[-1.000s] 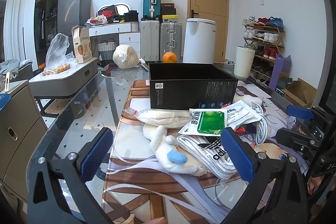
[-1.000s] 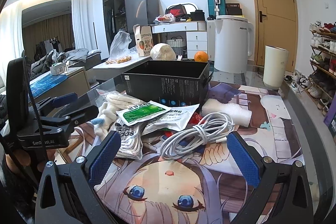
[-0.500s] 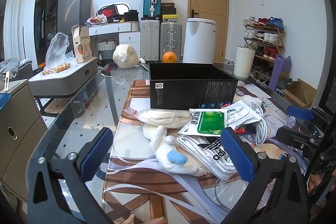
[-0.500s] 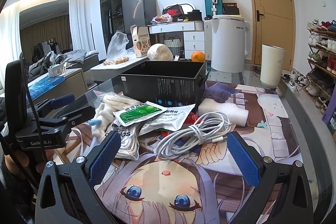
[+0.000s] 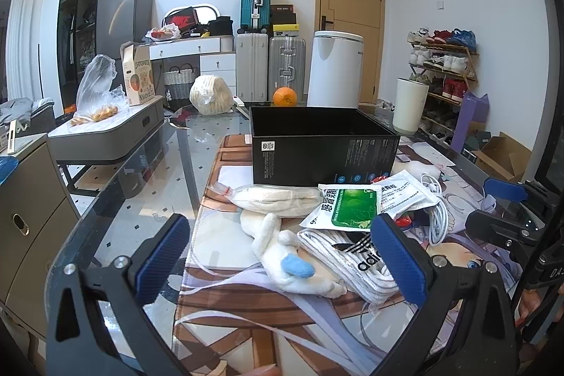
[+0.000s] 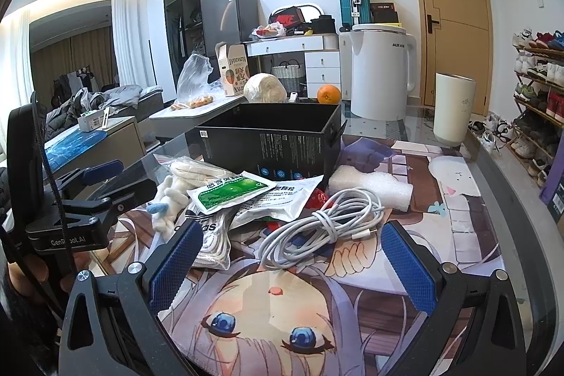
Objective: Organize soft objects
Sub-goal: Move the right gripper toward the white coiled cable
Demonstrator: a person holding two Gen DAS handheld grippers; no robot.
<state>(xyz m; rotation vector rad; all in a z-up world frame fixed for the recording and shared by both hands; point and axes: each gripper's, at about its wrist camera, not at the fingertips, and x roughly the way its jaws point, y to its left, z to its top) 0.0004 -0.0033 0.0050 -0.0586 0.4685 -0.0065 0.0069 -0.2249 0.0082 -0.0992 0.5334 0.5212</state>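
Right hand-held gripper (image 6: 290,265) agape, nudged closer to white cable (image 6: 322,226); left hand-held gripper (image 5: 282,256) agape, unmoved.

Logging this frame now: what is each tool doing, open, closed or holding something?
Left tool: open, holding nothing, above the white plush toy.
Right tool: open, holding nothing, in front of the coiled white cable.

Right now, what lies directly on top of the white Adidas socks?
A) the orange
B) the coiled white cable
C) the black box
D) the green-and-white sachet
D: the green-and-white sachet overlaps the upper edge of the Adidas socks, while the coiled white cable lies beside them on the mat.
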